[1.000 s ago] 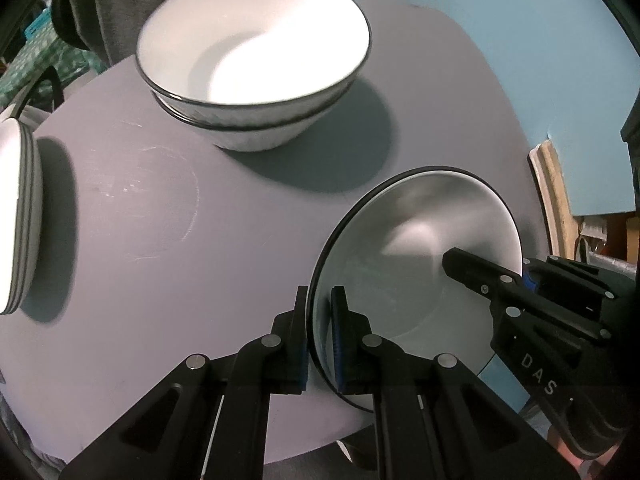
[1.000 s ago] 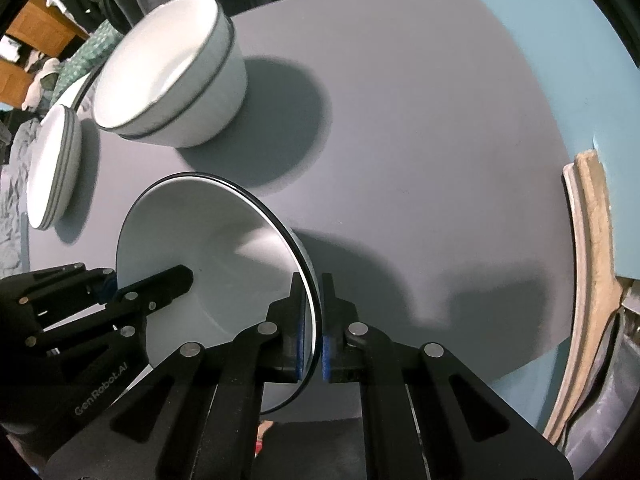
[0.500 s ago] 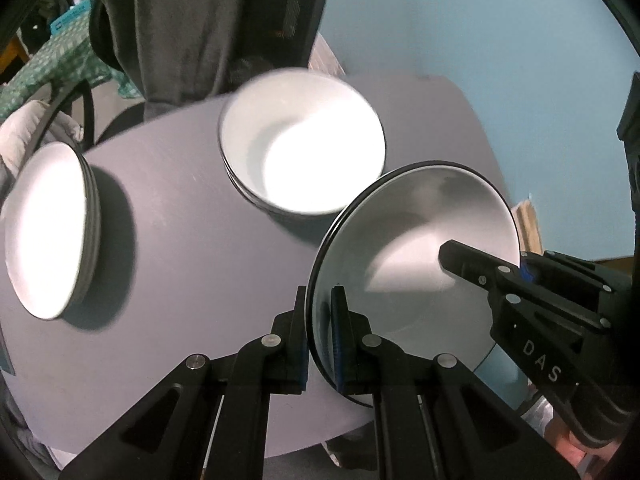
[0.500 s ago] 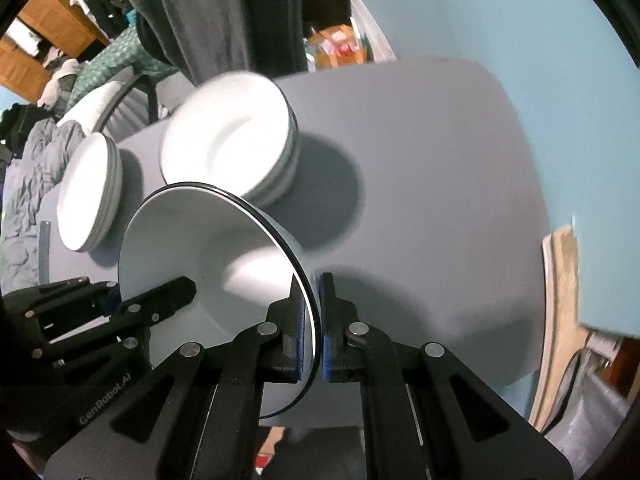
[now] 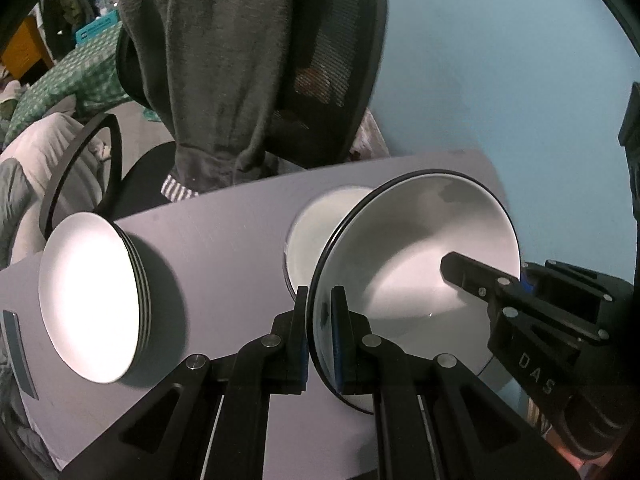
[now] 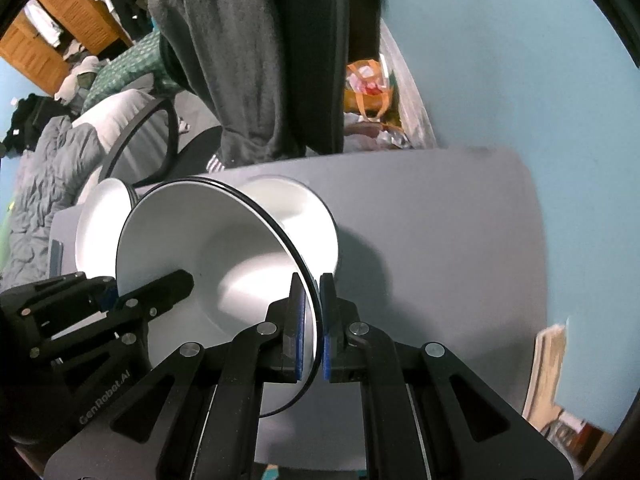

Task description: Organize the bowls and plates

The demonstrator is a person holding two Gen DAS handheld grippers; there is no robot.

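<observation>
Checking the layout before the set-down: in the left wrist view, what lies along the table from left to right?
Stack of plates → left gripper shut on the held bowl's rim → right gripper on its opposite rim. The stacked bowls sit partly hidden behind the held bowl, so I leave them unplaced.

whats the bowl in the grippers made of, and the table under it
Bowl: looks like glazed ceramic or stoneware; smooth glossy white inside with soft highlights and a thin dark rim. It could be melamine.
Table: matte grey top, likely laminate or painted board; flat, dull, faint scuffs.
</observation>
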